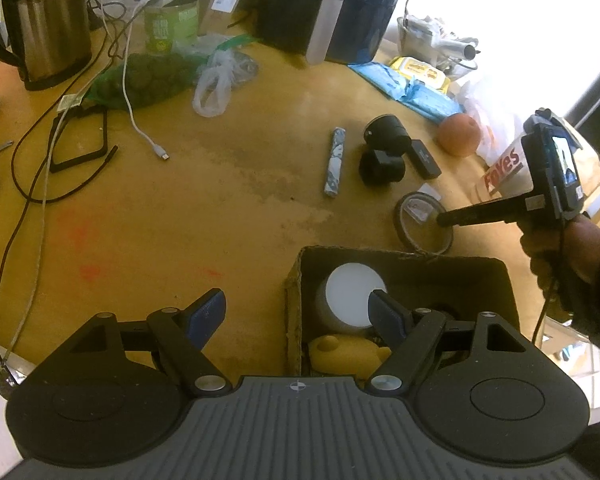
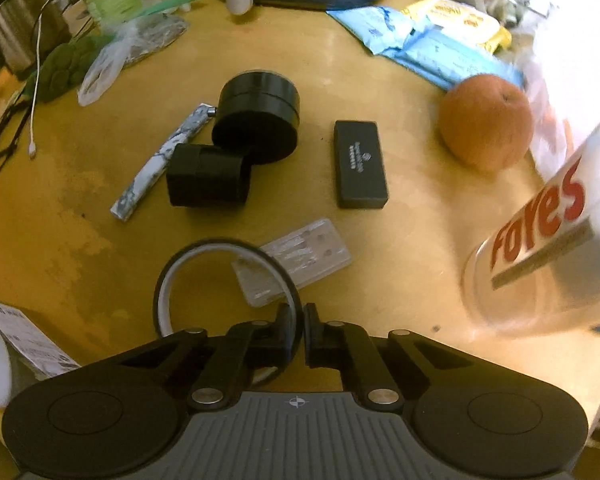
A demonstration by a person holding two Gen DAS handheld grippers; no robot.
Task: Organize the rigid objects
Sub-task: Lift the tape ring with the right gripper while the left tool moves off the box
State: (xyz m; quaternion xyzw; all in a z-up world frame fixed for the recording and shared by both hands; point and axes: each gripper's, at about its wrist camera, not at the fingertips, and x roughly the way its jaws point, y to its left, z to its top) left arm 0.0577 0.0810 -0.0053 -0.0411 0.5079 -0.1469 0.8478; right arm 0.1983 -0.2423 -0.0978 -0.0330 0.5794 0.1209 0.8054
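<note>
My right gripper [image 2: 302,330] is shut on the rim of a tape roll [image 2: 172,276], which lies beside a clear plastic case [image 2: 300,264]. In the left wrist view the right gripper [image 1: 444,220] reaches into that tape roll [image 1: 408,224] just behind the cardboard box [image 1: 294,300]. My left gripper [image 1: 296,312] is open and empty above the box's left wall. The box holds a white round object [image 1: 348,288] and a yellow object [image 1: 340,354]. On the table lie a patterned stick [image 2: 160,164], a black cylinder [image 2: 260,116], a black block [image 2: 208,180] and a flat black case [image 2: 360,164].
An orange [image 2: 486,120], blue and yellow packets [image 2: 440,44] and a bag marked "Foyes" [image 2: 540,216] sit at the right. A kettle [image 1: 48,28], cables [image 1: 32,168], a green bag [image 1: 152,80] and a dark appliance [image 1: 328,8] stand at the back.
</note>
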